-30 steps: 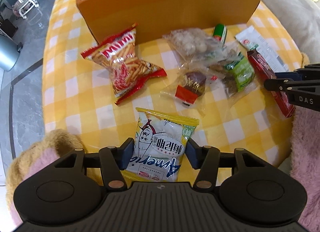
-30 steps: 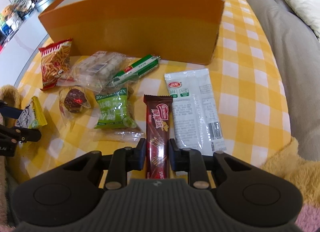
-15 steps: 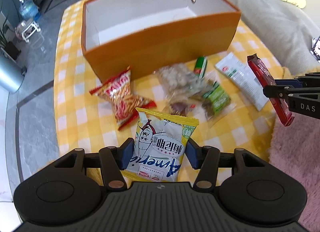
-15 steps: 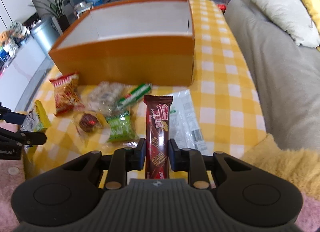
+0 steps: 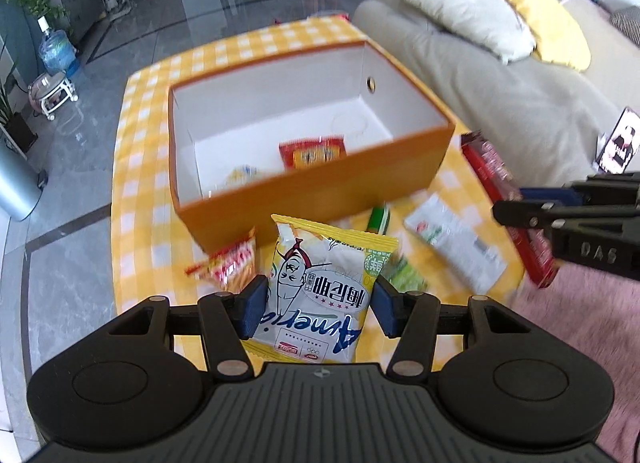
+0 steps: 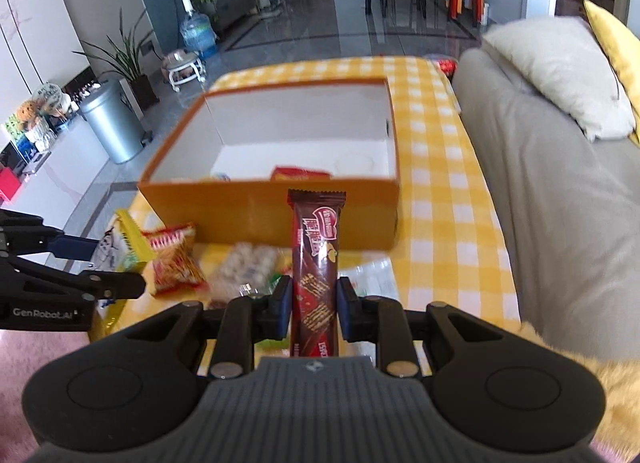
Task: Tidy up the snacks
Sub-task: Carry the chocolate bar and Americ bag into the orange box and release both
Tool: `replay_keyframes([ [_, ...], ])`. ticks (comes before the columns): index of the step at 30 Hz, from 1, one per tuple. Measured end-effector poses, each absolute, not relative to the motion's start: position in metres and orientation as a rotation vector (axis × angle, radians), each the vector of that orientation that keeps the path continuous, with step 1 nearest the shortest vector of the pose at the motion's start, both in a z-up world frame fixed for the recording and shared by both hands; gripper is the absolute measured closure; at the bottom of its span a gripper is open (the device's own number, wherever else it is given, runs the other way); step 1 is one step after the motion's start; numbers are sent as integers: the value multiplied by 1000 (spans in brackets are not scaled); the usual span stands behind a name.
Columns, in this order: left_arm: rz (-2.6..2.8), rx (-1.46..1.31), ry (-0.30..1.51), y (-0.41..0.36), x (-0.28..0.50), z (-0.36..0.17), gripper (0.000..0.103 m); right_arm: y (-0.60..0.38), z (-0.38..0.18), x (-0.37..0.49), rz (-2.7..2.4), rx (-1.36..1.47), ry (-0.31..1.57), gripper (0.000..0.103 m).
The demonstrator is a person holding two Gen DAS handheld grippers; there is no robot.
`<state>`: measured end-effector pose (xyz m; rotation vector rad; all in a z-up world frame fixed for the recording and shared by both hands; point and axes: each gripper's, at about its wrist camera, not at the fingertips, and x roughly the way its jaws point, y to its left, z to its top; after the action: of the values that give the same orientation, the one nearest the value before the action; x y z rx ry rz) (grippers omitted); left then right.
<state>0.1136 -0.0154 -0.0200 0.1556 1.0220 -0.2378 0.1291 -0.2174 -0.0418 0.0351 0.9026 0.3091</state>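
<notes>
My left gripper [image 5: 318, 309] is shut on a yellow and white chip bag [image 5: 324, 287] and holds it above the table, in front of the orange box [image 5: 320, 191]. My right gripper [image 6: 312, 305] is shut on a brown wafer bar [image 6: 316, 263], also raised in front of the box [image 6: 256, 207]. The box is open, with a red packet [image 5: 312, 151] and a pale yellow packet [image 5: 242, 175] inside. On the table before it lie a red stick-snack bag [image 5: 230, 263], a white packet [image 5: 456, 243], a green stick [image 5: 378, 219] and a clear bag of balls [image 6: 248, 267].
The table has a yellow checked cloth [image 6: 440, 223]. A grey sofa [image 6: 552, 191] with pillows stands along its right side. A metal bin [image 6: 112, 119] and a water bottle [image 6: 198, 35] stand on the floor to the left. Pink fluffy fabric [image 5: 580, 303] is near my right gripper.
Both grippers have risen with their snacks and now look down into the open box. The snacks on the table have not moved.
</notes>
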Motion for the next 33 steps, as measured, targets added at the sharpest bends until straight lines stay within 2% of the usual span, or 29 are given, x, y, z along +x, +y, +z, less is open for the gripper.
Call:
replay_keyframes([
  [15,-222,6,938,-17,191,25,41,-199,-3,205,379,41,816,83],
  [33,-184,-132,1094,-17,277,-22,41,-182,-47,311,367,27,927,83],
])
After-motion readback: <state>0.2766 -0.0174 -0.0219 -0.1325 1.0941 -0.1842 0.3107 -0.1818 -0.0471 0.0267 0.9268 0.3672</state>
